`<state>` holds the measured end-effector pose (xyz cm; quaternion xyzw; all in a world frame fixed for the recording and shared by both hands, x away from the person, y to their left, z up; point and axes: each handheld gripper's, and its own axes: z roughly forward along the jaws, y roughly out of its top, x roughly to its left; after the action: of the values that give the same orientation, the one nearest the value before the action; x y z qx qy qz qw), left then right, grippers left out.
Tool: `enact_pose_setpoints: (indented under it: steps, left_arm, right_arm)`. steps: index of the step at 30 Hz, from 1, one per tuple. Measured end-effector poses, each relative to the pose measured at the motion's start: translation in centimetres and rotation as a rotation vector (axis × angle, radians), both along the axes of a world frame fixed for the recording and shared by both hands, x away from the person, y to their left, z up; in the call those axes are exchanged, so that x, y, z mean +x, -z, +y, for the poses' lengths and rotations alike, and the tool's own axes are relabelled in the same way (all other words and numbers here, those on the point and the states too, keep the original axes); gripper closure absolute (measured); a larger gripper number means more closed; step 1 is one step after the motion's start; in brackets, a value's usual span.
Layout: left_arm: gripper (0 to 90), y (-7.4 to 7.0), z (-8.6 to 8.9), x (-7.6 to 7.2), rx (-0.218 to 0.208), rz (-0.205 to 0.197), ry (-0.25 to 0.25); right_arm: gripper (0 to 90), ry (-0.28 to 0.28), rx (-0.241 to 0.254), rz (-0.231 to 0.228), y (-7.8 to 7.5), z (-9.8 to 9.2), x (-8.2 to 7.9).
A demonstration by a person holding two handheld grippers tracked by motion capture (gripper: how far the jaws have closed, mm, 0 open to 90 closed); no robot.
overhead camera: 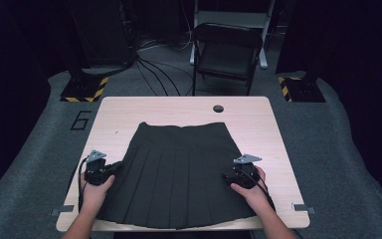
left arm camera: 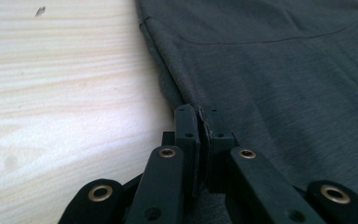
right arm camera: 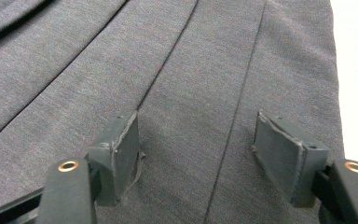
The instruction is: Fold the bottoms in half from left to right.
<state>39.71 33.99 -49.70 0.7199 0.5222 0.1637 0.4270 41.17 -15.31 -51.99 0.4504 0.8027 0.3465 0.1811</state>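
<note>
A dark pleated skirt (overhead camera: 176,169) lies flat on the light wooden table (overhead camera: 258,117), waistband toward the far side and hem near the front edge. My left gripper (overhead camera: 110,169) is at the skirt's left side edge. In the left gripper view its jaws are shut on that edge of the skirt (left arm camera: 261,70), the gripper (left arm camera: 200,122) pinching the seam. My right gripper (overhead camera: 231,175) rests over the skirt's right side. In the right gripper view it (right arm camera: 196,149) stands open, its pads (right arm camera: 126,144) wide apart above the pleats of the skirt (right arm camera: 186,60).
A round cable hole (overhead camera: 218,108) sits in the table near its far edge. Behind the table stands a dark folding chair (overhead camera: 226,50), with cables on the grey floor. Bare wood lies to the left of the skirt (left arm camera: 65,93).
</note>
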Motion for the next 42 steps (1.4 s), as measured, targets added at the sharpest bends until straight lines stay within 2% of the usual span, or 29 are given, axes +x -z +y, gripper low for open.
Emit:
enact_pose_setpoints:
  steps: [8,16,20,25,35,42]
  left_arm:
    - [86.8,-2.1,-2.2,0.1,0.008,-0.033,0.059]
    - [86.9,-3.4,-3.8,0.2,0.025,-0.036,0.137]
    - [86.9,-3.9,-4.7,0.4,0.013,-0.044,0.157]
    - [87.0,-4.3,-5.9,0.5,0.033,-0.045,0.197]
    - [87.0,-4.7,-6.8,0.7,0.023,-0.048,0.221]
    - [87.0,-4.8,-7.5,0.6,-0.003,-0.049,0.229]
  right_arm:
    - [30.6,-0.008,-0.004,-0.001,0.0,-0.1,0.0]
    - [30.6,-0.009,-0.001,-0.001,0.0,-0.1,0.0]
    - [30.5,-0.010,-0.001,0.000,0.0,-0.1,0.0]
    - [30.6,-0.008,0.001,0.001,0.0,-0.1,0.0]
    - [30.5,-0.007,0.003,0.003,0.0,-0.1,-0.1]
    - [30.5,-0.008,0.003,0.003,0.0,-0.1,-0.1]
